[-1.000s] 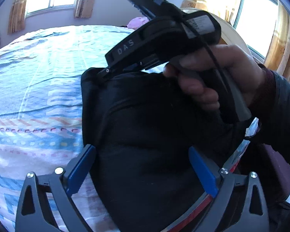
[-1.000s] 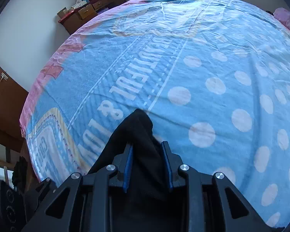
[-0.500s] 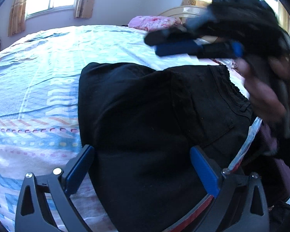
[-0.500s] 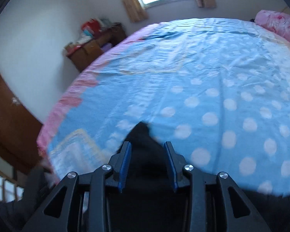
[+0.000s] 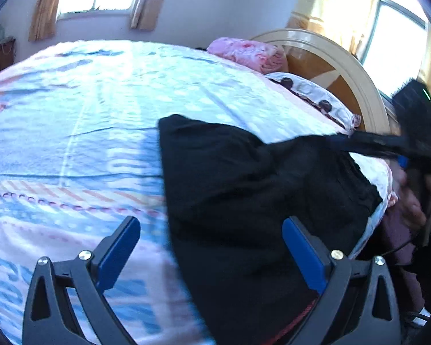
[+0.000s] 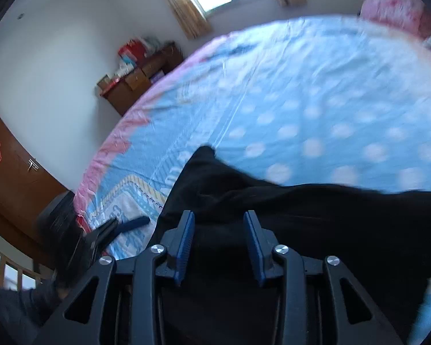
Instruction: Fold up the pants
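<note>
The black pants (image 5: 252,201) are seen lying on the blue patterned bedspread (image 5: 71,132), near the edge of the bed. In the left wrist view the left gripper (image 5: 211,250) is held with its blue-padded fingers (image 5: 117,251) spread wide; nothing is clamped between them. One finger is seen over the bedspread and the other over the dark cloth. Whether the pads touch the cloth cannot be told.

From this view alone the right gripper (image 5: 367,145) is seen from outside, at the right edge and blurred, with a pulled-out part of the pants stretched toward its fingers. The person's hand (image 5: 411,198) is seen on its handle. A wooden headboard (image 5: 344,66), a pink pillow (image 5: 244,53) and a spotted pillow (image 5: 316,97) are shown only here.

In the right wrist view the right gripper (image 6: 219,241) is shown with its blue pads (image 6: 184,238) parted only a little, and a bunch of black fabric (image 6: 273,218) is seen between them, spreading to the right over the polka-dot part of the bedspread (image 6: 316,109). Whether the pads press on the cloth cannot be told because of blur. The left gripper (image 6: 120,227) is seen at the lower left, blurred, over the bed's corner. Only this view shows the wooden cabinet (image 6: 138,77) with boxes on it and the brown door (image 6: 11,169).
</note>
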Motion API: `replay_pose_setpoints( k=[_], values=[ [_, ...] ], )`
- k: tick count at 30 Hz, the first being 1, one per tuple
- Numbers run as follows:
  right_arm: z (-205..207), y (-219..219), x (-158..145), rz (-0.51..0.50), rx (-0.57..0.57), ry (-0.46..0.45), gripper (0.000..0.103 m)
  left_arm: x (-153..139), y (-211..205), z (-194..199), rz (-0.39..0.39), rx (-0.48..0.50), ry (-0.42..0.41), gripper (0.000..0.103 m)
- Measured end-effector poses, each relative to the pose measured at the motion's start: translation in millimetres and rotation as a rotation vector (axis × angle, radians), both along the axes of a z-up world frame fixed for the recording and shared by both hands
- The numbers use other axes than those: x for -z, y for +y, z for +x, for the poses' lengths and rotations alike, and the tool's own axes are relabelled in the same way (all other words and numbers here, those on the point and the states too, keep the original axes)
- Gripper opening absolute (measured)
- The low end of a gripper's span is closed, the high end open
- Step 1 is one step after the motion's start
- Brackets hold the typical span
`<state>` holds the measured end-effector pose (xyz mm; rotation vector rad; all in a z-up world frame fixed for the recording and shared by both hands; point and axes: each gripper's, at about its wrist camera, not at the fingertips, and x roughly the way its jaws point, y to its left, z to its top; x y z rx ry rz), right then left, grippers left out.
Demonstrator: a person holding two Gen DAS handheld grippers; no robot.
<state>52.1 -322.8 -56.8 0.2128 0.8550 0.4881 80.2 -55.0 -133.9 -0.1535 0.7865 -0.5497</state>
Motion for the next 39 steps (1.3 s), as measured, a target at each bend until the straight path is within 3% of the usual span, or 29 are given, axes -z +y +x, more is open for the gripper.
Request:
replay_pose_setpoints(
  k=[4, 9, 13, 19, 22, 28, 29, 30, 33, 37, 39],
  values=[
    [-25.3, -66.8, -10.2, -0.029, 0.164, -0.007, 0.056, 7.0, 9.1, 17.5, -0.057, 0.006, 0.077, 0.101],
    [-32.0, -129.0, 16.5, 0.019, 0.32, 0.099, 0.056, 8.4, -7.5, 27.4, -0.025, 0.053, 0.085, 0.101],
    [-33.8, -146.6, 32.2, 0.076, 0.311, 0.142, 0.056, 9.7, -15.1, 33.2, -0.002, 0.07, 0.097, 0.101],
    [-15.4, -135.2, 62.2, 0.16, 0.214, 0.235, 0.056, 9.9, -21.0, 37.8, 0.03, 0.095, 0.107, 0.101],
    [-13.3, -124.9, 67.3, 0.122, 0.168, 0.226, 0.056, 10.5, -25.8, 40.1, 0.047, 0.117, 0.111, 0.102],
    [-9.6, -126.1, 78.7, 0.161, 0.185, 0.224, 0.056, 11.5, -29.4, 40.7, 0.032, 0.134, 0.111, 0.1],
    [-8.3, -118.6, 79.6, 0.123, 0.178, 0.214, 0.057, 9.1, -33.9, 37.4, 0.046, 0.135, 0.093, 0.081],
    [-7.5, -111.9, 77.5, 0.098, 0.174, 0.201, 0.055, 6.7, -37.0, 34.8, 0.047, 0.145, 0.085, 0.045],
    [-9.4, -107.0, 72.6, 0.121, 0.169, 0.196, 0.037, 5.2, -37.9, 32.7, 0.014, 0.159, 0.101, 0.027],
    [-18.9, -109.7, 64.3, 0.151, 0.179, 0.16, 0.027, -6.6, -31.6, 23.4, -0.016, 0.156, 0.066, 0.022],
    [-25.9, -102.9, 49.3, 0.12, 0.174, 0.115, 0.018, -15.1, -30.4, 18.3, -0.025, 0.16, 0.043, 0.02]
  ],
)
